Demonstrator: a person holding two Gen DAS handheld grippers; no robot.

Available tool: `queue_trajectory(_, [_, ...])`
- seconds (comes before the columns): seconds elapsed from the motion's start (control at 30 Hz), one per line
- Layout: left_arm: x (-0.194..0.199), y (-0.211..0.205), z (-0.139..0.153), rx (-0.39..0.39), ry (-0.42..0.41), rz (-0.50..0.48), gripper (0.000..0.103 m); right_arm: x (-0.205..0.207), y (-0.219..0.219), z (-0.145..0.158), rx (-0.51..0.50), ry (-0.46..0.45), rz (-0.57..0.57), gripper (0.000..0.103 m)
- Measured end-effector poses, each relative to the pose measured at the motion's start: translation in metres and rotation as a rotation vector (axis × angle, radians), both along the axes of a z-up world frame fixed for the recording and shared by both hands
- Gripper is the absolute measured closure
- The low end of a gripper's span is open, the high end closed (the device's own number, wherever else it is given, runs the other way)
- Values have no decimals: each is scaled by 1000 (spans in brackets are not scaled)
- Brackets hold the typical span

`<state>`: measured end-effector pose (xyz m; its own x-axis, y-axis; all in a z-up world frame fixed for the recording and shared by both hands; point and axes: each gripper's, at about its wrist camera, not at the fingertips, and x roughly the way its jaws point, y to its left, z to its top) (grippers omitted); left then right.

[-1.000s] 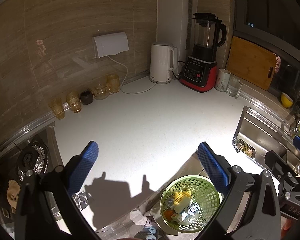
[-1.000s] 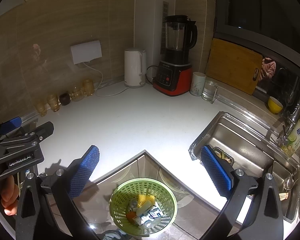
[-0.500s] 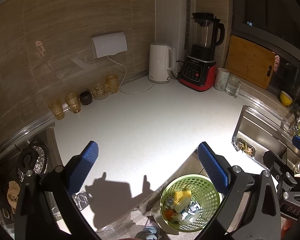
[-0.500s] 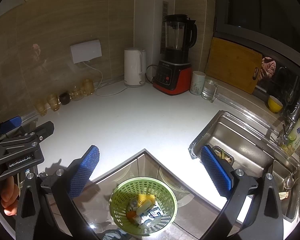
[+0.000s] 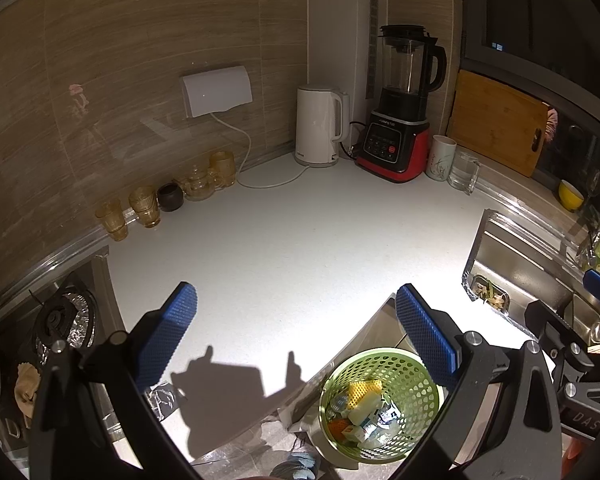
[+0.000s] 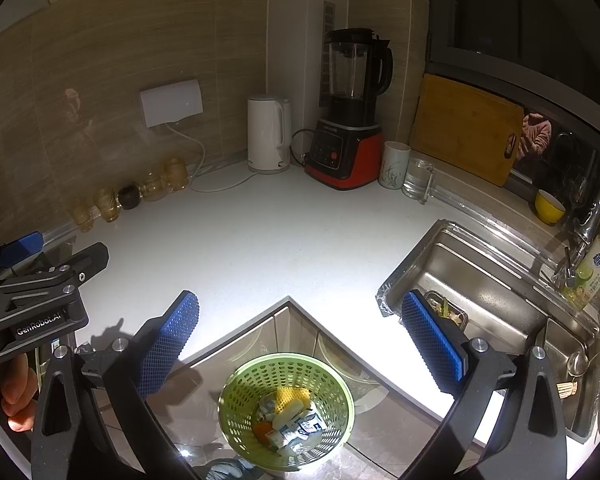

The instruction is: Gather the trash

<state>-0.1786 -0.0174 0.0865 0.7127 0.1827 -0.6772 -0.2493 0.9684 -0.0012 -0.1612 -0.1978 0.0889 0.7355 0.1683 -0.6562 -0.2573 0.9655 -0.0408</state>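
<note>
Fingers (image 6: 172, 340) spread wide above trash-filled basket (image 6: 332, 396).

Green perforated plastic basket (image 6: 287, 412) stood upright on the floor, in the inside corner of the L-shaped desk (image 6: 284, 248), below its edge. It held trash (image 6: 290, 420): a yellow sponge-like piece at the back, a pale wrapped lump, small white printed packets, and an orange scrap at the left. Same basket (image 5: 380, 400) appeared in the left view, contents piled loosely at the bottom.
</note>
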Motion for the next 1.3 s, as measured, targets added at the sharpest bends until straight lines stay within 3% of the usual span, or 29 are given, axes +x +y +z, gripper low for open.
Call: queue_trajectory(1.3, [-2, 6, -1, 5, -7, -13, 8, 0, 2, -1, -1, 7, -9, 2])
